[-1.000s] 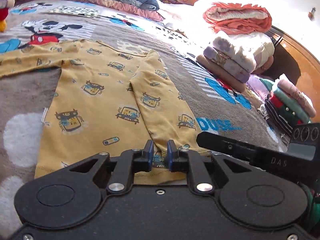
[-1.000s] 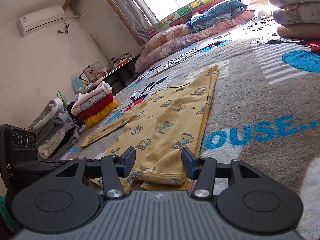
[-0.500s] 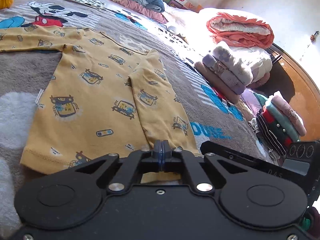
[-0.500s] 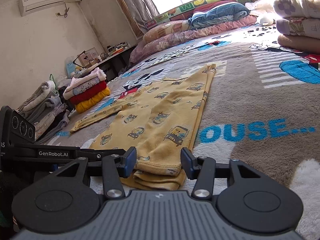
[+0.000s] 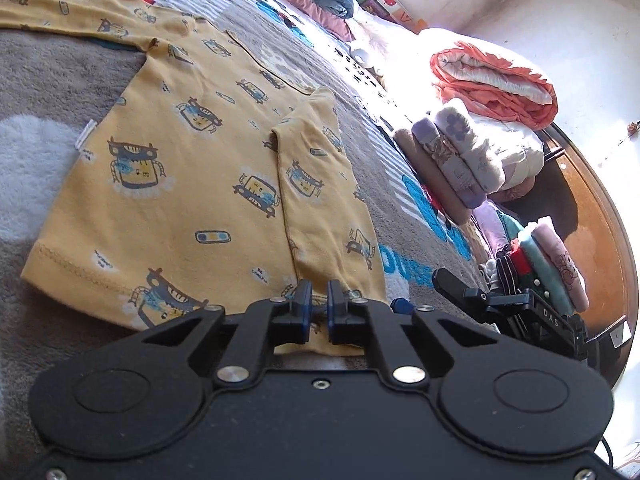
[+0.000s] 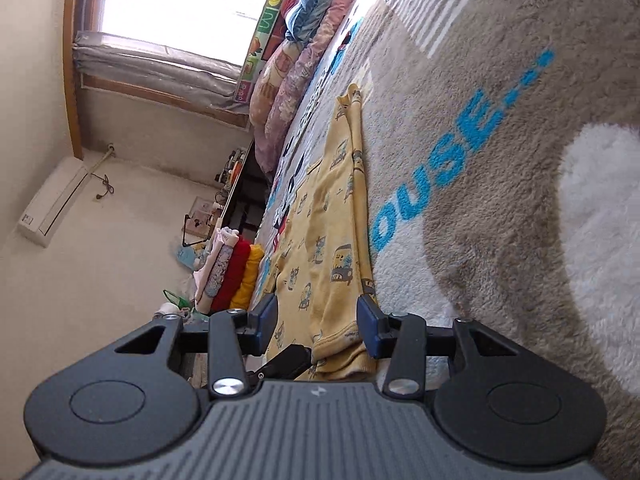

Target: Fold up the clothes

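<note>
Left wrist: left jaws clamp shirt (image 5: 180, 184) on grey blanket (image 5: 60, 64); right jaws, just closing, straddle it.

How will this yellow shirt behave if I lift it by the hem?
Probably floppy: the yellow shirt lies flat with soft creases, so it should drape. Likely light: thin fabric. The folded-in sleeve rests loose on top and may slip open.
</note>
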`<move>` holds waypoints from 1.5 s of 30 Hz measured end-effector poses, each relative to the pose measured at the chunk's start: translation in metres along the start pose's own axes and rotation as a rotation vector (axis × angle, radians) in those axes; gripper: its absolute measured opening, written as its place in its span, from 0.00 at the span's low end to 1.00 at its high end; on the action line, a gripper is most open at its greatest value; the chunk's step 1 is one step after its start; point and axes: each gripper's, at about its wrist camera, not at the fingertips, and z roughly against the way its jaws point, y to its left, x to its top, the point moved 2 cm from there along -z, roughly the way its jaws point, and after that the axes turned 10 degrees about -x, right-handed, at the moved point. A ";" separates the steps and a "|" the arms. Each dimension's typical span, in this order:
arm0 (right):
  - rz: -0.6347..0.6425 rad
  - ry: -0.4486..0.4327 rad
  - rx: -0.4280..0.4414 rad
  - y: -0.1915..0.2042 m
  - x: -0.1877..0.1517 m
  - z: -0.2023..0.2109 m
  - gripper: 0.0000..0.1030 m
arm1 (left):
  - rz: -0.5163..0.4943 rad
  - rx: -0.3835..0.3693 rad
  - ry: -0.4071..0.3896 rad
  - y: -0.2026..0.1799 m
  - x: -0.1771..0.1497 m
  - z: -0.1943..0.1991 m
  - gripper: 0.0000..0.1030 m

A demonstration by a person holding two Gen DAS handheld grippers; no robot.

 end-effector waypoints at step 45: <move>0.150 0.011 -0.195 0.010 -0.017 -0.017 0.06 | -0.065 0.075 -0.031 -0.004 0.004 0.004 0.00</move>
